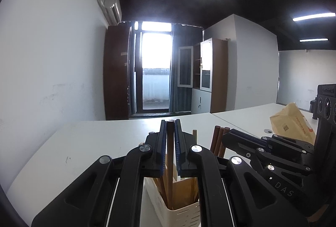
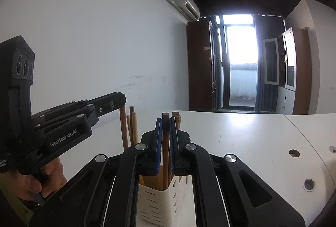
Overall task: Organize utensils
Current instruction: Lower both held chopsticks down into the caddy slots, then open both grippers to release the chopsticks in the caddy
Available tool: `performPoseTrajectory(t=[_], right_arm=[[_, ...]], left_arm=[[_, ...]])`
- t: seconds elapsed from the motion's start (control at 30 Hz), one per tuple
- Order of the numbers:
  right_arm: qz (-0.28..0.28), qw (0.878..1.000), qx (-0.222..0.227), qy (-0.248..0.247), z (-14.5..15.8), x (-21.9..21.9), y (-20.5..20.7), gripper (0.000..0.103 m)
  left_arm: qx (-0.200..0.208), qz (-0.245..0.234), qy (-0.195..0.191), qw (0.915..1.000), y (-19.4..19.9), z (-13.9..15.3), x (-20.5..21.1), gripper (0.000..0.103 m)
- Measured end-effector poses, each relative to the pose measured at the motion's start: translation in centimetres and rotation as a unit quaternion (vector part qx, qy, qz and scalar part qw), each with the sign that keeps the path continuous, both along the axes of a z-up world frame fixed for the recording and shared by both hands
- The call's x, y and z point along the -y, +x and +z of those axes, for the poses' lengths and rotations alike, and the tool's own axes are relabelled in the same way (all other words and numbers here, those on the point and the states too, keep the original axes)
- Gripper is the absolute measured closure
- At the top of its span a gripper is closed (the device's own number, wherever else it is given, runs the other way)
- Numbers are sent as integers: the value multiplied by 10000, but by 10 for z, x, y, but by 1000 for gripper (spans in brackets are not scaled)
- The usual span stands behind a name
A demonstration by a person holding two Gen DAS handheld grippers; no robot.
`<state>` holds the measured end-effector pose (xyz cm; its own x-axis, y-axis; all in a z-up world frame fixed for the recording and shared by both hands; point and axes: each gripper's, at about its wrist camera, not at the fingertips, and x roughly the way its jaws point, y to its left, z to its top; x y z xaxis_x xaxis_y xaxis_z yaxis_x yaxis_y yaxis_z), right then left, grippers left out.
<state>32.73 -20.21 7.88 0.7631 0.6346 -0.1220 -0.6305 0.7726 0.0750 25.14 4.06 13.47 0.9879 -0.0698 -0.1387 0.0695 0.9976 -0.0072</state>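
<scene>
Left tool [image 1: 170, 122] is clenched on a dark stick [image 1: 170, 143] standing upright in the white holder [image 1: 178, 212] on the bench [image 1: 84, 143], while the right tool [image 2: 166, 119] grasps another stick [image 2: 166, 143] there, likely to steady both as they drop in.

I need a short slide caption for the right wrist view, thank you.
Right gripper shut on a dark wooden chopstick standing in the white slotted holder; left gripper alongside.
</scene>
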Motion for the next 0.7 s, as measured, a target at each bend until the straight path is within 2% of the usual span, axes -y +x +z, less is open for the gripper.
performPoseTrajectory(t=[0.27,0.3,0.4,0.47,0.57,0.67,0.7], right_arm=[[-42,10000,-67,-34,-8,0,-2,95],[-60,9999,-81,-63,-9,0,-1,93],[-67,9998,-179,-26,-10,2,3,76],[-79,9998,-205,-15,-11,4,3,76],[-130,9997,-228,6,-13,7,2,76],[-150,9995,-280,18,-16,10,3,75],[-156,9994,-294,25,-17,10,2,75]], left_arm=[[-154,-59,-37,9999,1,-10,0,96],[-181,-69,-53,9998,1,-12,0,96],[-227,-103,-165,9996,0,-12,-3,96],[-216,-110,-201,9995,-4,-11,-4,96],[-209,-79,-208,9995,-10,-9,-6,93],[-296,-51,-225,9993,-15,-12,-7,84],[-327,-44,-221,9992,-16,-14,-7,84]])
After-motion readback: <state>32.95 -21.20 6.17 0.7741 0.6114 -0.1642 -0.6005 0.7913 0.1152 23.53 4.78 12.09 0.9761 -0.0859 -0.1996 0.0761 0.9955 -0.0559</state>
